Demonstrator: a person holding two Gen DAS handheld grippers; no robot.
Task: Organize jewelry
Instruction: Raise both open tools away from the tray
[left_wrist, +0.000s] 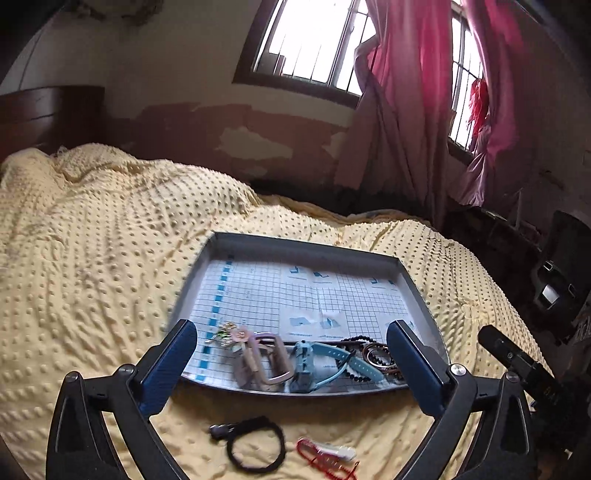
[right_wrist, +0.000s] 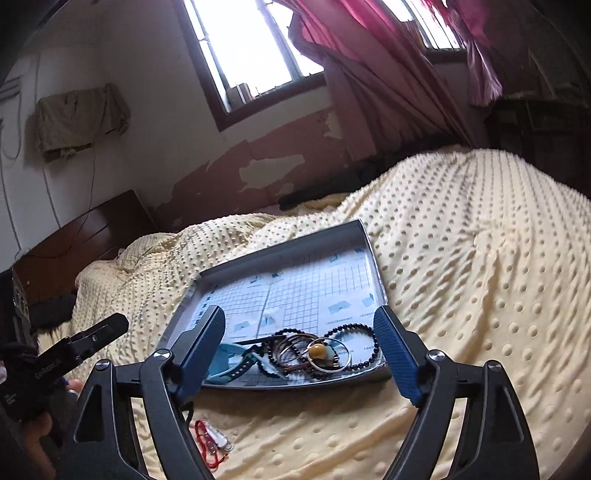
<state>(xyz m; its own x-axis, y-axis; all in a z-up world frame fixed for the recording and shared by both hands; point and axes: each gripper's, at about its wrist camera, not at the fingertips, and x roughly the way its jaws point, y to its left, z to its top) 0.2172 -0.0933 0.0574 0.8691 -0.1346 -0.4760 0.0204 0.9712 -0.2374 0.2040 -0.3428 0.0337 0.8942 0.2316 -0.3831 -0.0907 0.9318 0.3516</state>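
Landmark: grey tray (left_wrist: 221, 243), shallow, lined with gridded printed paper, resting on a yellow dotted bedspread (left_wrist: 92, 240).

Inside the tray, along its near wall:
- pink hair claw clip (left_wrist: 264, 360) with a flower ornament, toward the left end;
- light blue watch (left_wrist: 314, 363), strap splayed, at the middle;
- dark beaded bracelets (right_wrist: 354, 328), tangled with thin metal bangles (right_wrist: 328, 352) and an amber bead (right_wrist: 317, 348), toward the right end.
The far part of the tray holds only the paper liner.

Outside the tray, on the bedspread just in front of its near wall:
- black hair tie (left_wrist: 255, 448) with a dark clasp piece;
- red cord with a small white clip (left_wrist: 328, 456), just right of the hair tie.

Left gripper (left_wrist: 291, 332): jaws spread wide, empty, hovering over the tray's near wall; its blue fingers (left_wrist: 173, 354) cover the tray's near corners in the left wrist view.

Right gripper (right_wrist: 299, 321): jaws spread wide, empty, above the bracelet end of the tray; its left finger overlaps part of the watch in the right wrist view.

Beyond the tray: peeling wall, barred window (left_wrist: 314, 40), pink curtain (left_wrist: 399, 92), wooden headboard (left_wrist: 48, 110) to the far left.
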